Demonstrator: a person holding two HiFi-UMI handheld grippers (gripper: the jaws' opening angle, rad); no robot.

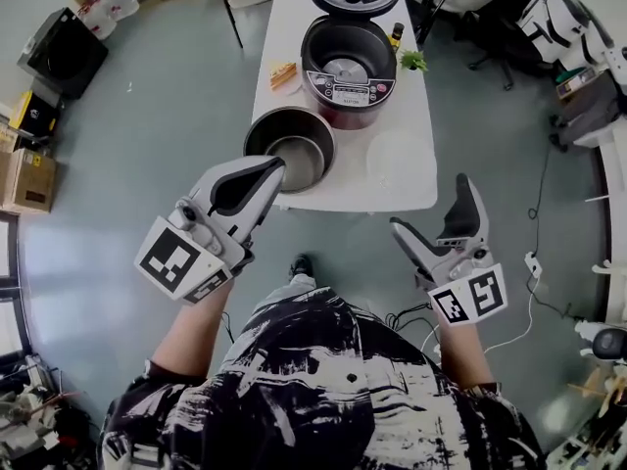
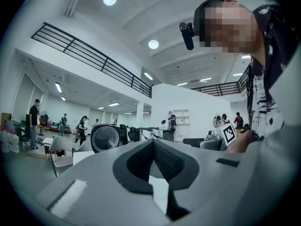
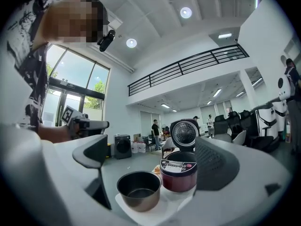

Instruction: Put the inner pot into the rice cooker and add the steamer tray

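Head view: your inner pot (image 1: 290,147) stands on the desk (image 1: 294,27), at 7 o'clock from the rice cooker (image 1: 350,71). The cooker's lid is up and there is no pot in it yet. A pale round shape at the cooker's 5 o'clock may be the steamer tray, but it is too faint to be sure. Your left gripper (image 1: 272,167) lies at the pot's 7 o'clock with its tip by the near rim. Your right gripper (image 1: 433,204) hangs off the desk's near edge, at the pot's 5 o'clock.

Left gripper view: the left gripper (image 2: 153,142) has its jaws meeting at the tips with nothing between them. Spread them before you reach for the rim.

Right gripper view: the right gripper (image 3: 150,159) has its jaws wide and empty. They frame the pot (image 3: 139,189) and the cooker (image 3: 178,173), which are still well ahead. Take the rim on opposite sides, lift it level, and lower it straight into the cooker.
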